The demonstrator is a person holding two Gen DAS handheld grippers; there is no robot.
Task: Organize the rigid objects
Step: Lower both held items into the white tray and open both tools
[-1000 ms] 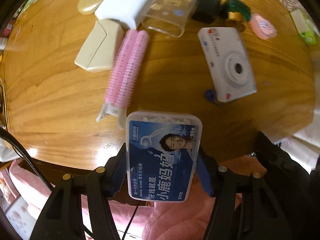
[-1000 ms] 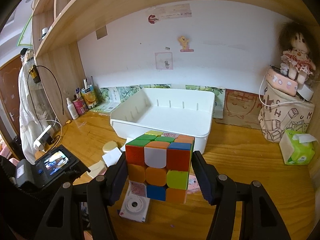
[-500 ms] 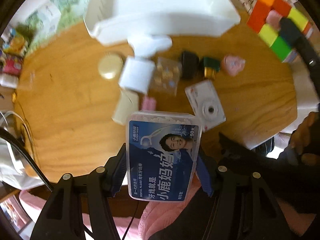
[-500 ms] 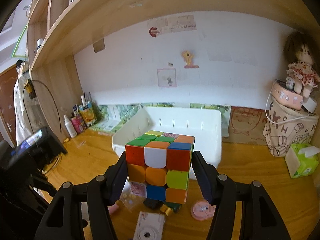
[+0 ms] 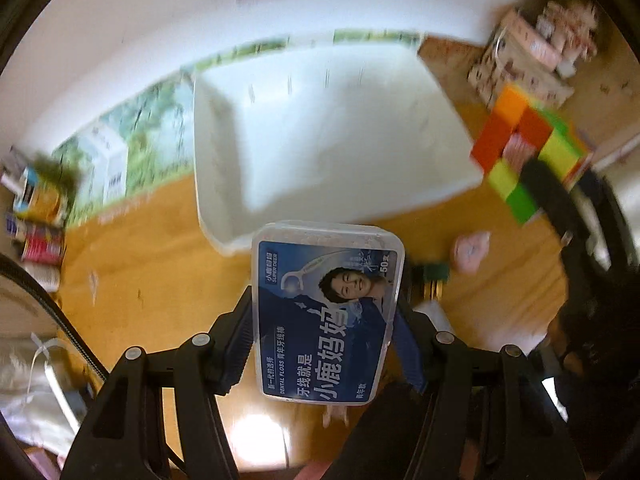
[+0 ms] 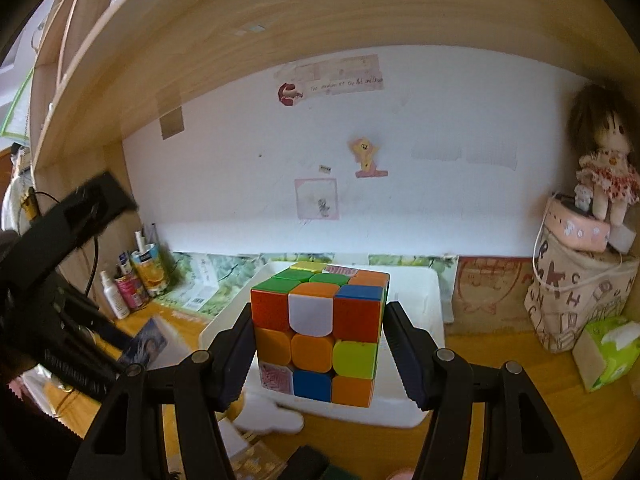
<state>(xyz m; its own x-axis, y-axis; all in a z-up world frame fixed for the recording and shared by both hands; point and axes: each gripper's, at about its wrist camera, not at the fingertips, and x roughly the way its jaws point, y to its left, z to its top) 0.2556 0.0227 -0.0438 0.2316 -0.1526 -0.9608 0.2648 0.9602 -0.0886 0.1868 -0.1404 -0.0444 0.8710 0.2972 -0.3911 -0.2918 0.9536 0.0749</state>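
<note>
- Blue label, clear plastic: the dental floss box (image 5: 326, 314) sits between the jaws of your left gripper (image 5: 325, 344), and both pads press on its long sides, so it is clamped and off the table (image 5: 152, 264).
- Your left gripper points steeply down, and the box hangs at the near edge of the white bin (image 5: 320, 132), just over its near wall.
- The bin stands on the wooden table, against the far wall with the green leaf paper; its inside looks bare, but this view is blurred.
- Your right gripper (image 6: 320, 344) has its jaws clamped on the puzzle cube (image 6: 318, 332), one pad on each side face; the cube is upright and in the air.
- From the right wrist view the cube is in front of the bin (image 6: 416, 408), at its near side; from the left wrist view the same cube (image 5: 524, 148) is at the right corner of the bin.
- On the table near the bin, to the right, you have a pink round thing (image 5: 472, 252) and a small green thing (image 5: 434, 272), close to each other.
- At the far right stand a doll (image 6: 604, 160) on a pink box (image 6: 576, 230), and a green tissue pack (image 6: 608, 352) on the table.
- At the far left, some bottles (image 6: 120, 288) are near the shelf side.
</note>
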